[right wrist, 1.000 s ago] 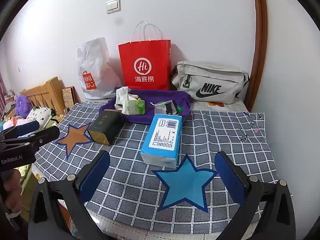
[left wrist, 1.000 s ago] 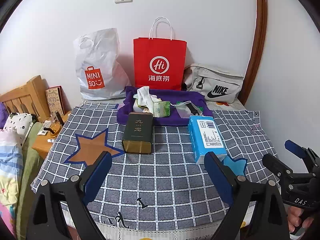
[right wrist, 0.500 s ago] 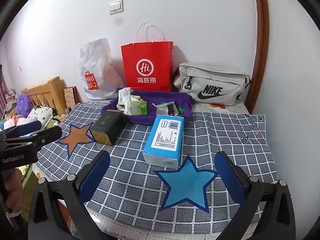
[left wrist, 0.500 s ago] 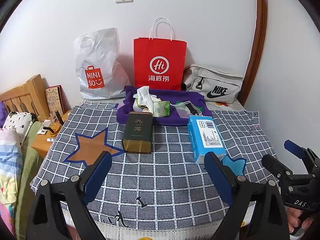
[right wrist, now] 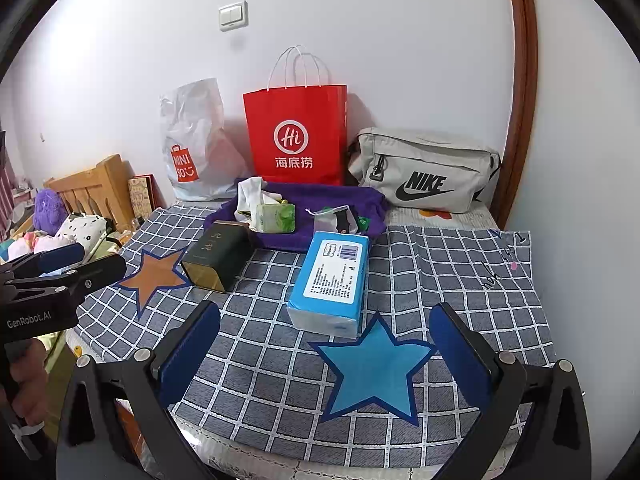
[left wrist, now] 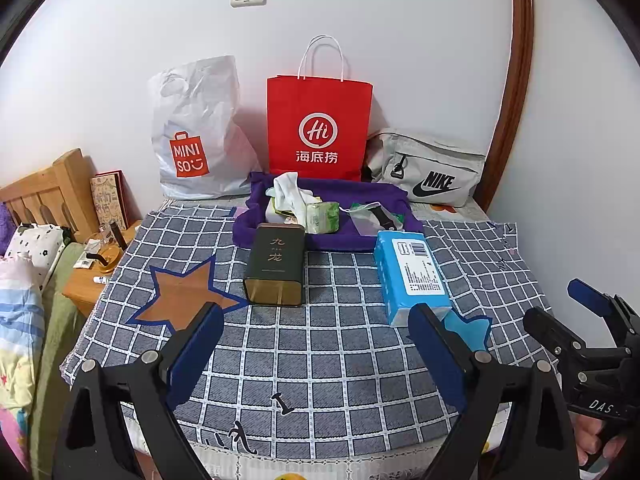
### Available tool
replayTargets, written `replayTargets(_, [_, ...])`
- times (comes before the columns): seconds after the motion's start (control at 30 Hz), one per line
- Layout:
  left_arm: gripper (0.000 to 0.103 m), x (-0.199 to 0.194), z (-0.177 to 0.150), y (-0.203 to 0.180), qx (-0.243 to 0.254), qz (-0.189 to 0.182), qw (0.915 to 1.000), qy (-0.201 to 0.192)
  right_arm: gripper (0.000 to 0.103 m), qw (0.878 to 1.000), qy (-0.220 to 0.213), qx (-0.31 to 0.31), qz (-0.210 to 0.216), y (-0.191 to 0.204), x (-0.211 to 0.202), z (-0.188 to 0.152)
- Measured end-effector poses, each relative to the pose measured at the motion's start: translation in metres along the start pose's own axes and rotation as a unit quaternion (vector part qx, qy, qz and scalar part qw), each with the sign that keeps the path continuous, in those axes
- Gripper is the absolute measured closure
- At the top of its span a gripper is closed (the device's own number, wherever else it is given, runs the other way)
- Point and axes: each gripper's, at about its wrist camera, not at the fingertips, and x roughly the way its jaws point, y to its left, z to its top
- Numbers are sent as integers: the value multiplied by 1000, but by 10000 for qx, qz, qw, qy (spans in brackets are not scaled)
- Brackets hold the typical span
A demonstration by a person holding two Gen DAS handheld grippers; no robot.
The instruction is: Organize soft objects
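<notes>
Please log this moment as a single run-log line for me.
left gripper: open, empty | right gripper: open, empty | blue tissue pack: on checked cloth, untouched | phase: pre-grasp

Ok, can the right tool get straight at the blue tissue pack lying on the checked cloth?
Probably yes: the right tool is open, and the blue rectangular tissue pack lies just ahead with only bare checked cloth and a blue star patch between.
</notes>
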Motion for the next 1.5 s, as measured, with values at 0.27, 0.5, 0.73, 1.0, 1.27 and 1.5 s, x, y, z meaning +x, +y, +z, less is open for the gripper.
replayTargets(0.27, [9, 0, 0, 0, 1, 0, 10000, 2, 0, 10000, -12, -11, 6, 0, 0, 1])
replayTargets(0.5, [9, 0, 0, 0, -3, 2, 10000, -1, 0, 10000, -19, -1, 8, 0, 0, 1])
replayTargets(0.73, [9, 0, 0, 0, -6, 4, 10000, -1, 0, 10000, -24, -4, -3, -1, 0, 2])
replayTargets(1.0, [9, -1, 0, 0, 0, 11, 10000, 5, 0, 10000, -37, 5, -3, -1, 0, 2])
replayTargets(1.27, [9, -2, 0, 0, 6, 12, 10000, 5, 0, 10000, -47, 2, 3, -1, 0, 2])
replayTargets(1.5, [9, -1, 0, 0, 1, 11, 10000, 3, 0, 10000, -55, 0, -1, -1, -1, 0])
